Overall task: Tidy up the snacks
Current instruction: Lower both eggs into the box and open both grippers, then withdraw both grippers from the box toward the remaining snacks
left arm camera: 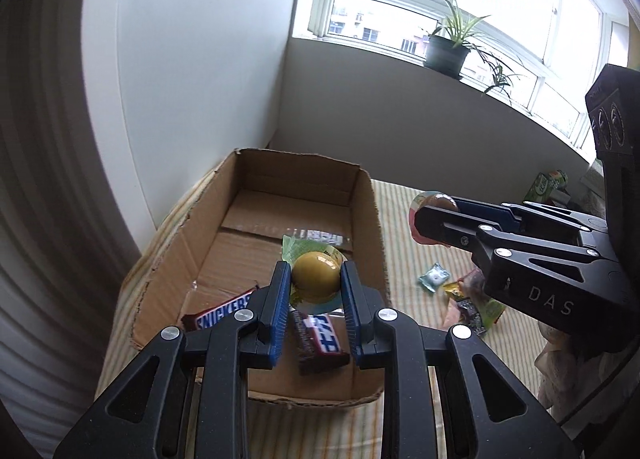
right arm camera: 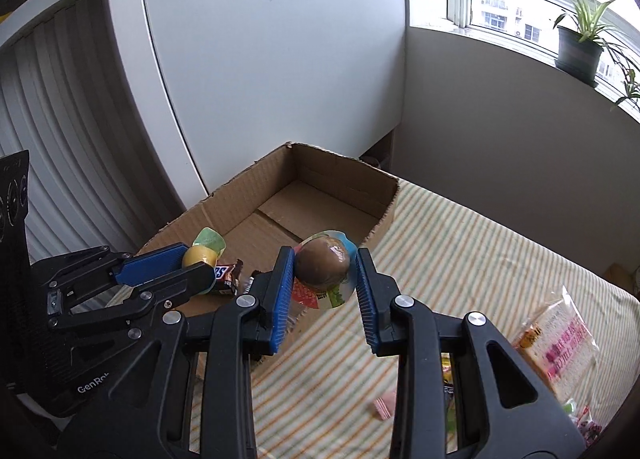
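Note:
My left gripper is shut on a yellow dome-shaped jelly cup and holds it above the open cardboard box. Two Snickers bars lie on the box floor below it. In the right wrist view my right gripper is shut on a brown jelly cup, in the air beside the box's near right wall. The left gripper shows there too, with its yellow cup over the box. From the left wrist view the right gripper enters at right, carrying the brown cup.
The box stands on a striped cloth against a white panel. Loose snack packets lie on the cloth to the right, among them a pink-printed bag and a small pink sweet. A potted plant stands on the windowsill.

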Demonstrator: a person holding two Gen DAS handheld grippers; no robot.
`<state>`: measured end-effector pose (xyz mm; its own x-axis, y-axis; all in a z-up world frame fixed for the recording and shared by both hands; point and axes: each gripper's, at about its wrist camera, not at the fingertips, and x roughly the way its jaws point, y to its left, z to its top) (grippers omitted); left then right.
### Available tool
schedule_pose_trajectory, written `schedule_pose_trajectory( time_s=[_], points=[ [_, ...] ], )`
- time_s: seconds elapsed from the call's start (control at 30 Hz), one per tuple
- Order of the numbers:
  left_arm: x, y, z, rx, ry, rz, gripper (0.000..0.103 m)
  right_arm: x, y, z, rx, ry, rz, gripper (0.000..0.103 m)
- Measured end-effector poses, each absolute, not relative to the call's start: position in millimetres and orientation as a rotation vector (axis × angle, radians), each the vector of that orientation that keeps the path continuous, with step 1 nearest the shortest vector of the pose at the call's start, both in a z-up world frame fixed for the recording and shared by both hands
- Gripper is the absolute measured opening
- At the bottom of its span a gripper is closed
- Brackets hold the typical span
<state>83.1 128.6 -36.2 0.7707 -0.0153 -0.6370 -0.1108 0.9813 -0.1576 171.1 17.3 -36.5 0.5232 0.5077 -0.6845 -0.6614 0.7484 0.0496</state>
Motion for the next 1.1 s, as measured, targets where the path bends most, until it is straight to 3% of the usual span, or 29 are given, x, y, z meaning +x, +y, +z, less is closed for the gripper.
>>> schedule_pose_trajectory(
  time_s=[0.33, 0.37, 0.43, 0.53, 0.63, 0.7, 1.1],
  points=[
    [84.0, 153.5, -50.5, -0.227, 0.716, 0.091, 0.024, 182.8, 54.0, -60.2, -0.266, 0.785, 0.740, 0.033],
    [85.2, 155.4, -51.0, -0.231, 0.716, 0.094, 0.025, 182.7, 54.9, -60.3, -0.264, 0.784, 0.737, 0.036],
    [84.4, 157.5, -51.5, -0.233, 0.717, 0.100, 0.030, 183.4, 55.6, -60.0, -0.259, 0.779, 0.727, 0.058],
    [85.5, 158.2, -51.4, -0.237, 0.723, 0.100, 0.034, 183.2, 51.2, -55.5, -0.238, 0.765, 0.716, 0.072],
    [84.3, 159.4, -51.1, -0.246, 0.722, 0.109, 0.041, 180.8, 46.4, -50.8, -0.230, 0.758, 0.709, 0.075],
    [82.7, 158.5, -49.9, -0.249, 0.719, 0.109, 0.042, 179.2, 41.9, -47.3, -0.225, 0.751, 0.699, 0.079],
    [68.7, 136.2, -37.1, -0.239, 0.703, 0.070, 0.042, 158.5, -2.1, -22.8, -0.192, 0.719, 0.660, 0.079]
  ],
)
